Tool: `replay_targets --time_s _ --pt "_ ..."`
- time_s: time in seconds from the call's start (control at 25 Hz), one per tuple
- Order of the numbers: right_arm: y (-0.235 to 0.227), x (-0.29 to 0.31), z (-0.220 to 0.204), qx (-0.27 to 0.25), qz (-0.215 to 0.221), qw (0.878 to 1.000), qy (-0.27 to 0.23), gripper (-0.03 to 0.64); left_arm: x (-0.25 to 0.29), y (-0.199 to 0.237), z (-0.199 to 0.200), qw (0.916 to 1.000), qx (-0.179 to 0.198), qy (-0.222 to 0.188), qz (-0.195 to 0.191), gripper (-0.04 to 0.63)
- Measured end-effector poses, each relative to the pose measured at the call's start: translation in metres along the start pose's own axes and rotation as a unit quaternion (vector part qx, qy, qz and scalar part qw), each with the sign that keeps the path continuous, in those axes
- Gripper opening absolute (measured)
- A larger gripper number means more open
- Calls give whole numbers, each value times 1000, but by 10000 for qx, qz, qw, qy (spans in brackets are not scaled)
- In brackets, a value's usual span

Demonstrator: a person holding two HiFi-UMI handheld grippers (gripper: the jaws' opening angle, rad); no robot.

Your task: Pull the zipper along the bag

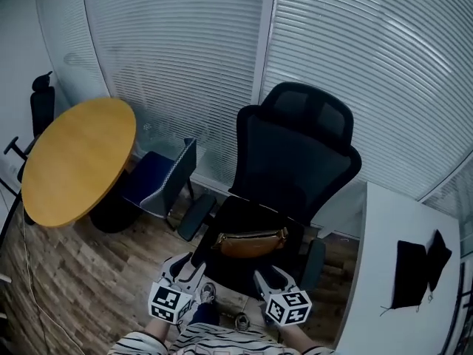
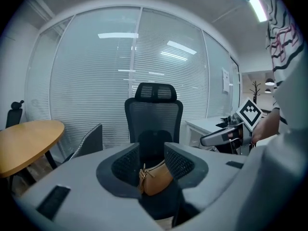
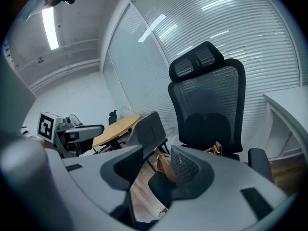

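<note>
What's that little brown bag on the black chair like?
The bag is small, tan-brown and looks like smooth leather, with a curved top and a gold-coloured fitting at one end. It lies sideways across the seat of the black office chair, resting on that seat. The left tool and right tool are both apart from it.

Bag (image 3: 163, 167) partly behind the jaws
</note>
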State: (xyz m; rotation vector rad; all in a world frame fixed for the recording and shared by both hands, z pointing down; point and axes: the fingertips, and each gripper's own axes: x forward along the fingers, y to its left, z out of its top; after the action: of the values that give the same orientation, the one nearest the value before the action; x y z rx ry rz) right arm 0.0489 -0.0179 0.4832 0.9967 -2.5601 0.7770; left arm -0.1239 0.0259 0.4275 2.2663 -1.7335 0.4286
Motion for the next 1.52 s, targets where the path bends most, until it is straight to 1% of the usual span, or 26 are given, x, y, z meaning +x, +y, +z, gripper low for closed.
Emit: replay_targets --time_s 0.16,0.36,0.64,0.76,0.88,1.04,1.16,1.28,1.4,1.52 --pt "-1 31 -4 118 -140 9998 79 173 33 18 -6 9993 68 150 -322 137" --pt "-5 63 -16 254 -325 9989 225 173 74 30 -17 9963 245 340 -750 137" --pt "-18 105 -33 420 -542 9970 365 173 126 39 -34 9895 458 558 -1249 141" --pt "-23 120 -40 483 -605 9962 403 173 141 40 -48 9867 448 682 -1407 143" --pt "-30 134 -52 641 -686 9947 425 173 153 38 -68 9823 455 905 -1578 146" --pt "-42 153 -70 866 -813 9918 471 173 168 34 -96 9764 380 1185 -1764 147" --pt "-50 169 -80 1067 -885 9894 439 173 180 32 -109 9724 434 1335 -1864 153" --pt "-55 182 -87 1124 -929 9884 423 173 190 33 -119 9698 482 1441 -1907 155" --pt "-55 195 -95 1153 -845 9888 432 173 201 36 -127 9688 455 1495 -1923 155" --pt "-55 206 -101 1312 -700 9882 377 173 209 37 -136 9674 428 1568 -1942 155"
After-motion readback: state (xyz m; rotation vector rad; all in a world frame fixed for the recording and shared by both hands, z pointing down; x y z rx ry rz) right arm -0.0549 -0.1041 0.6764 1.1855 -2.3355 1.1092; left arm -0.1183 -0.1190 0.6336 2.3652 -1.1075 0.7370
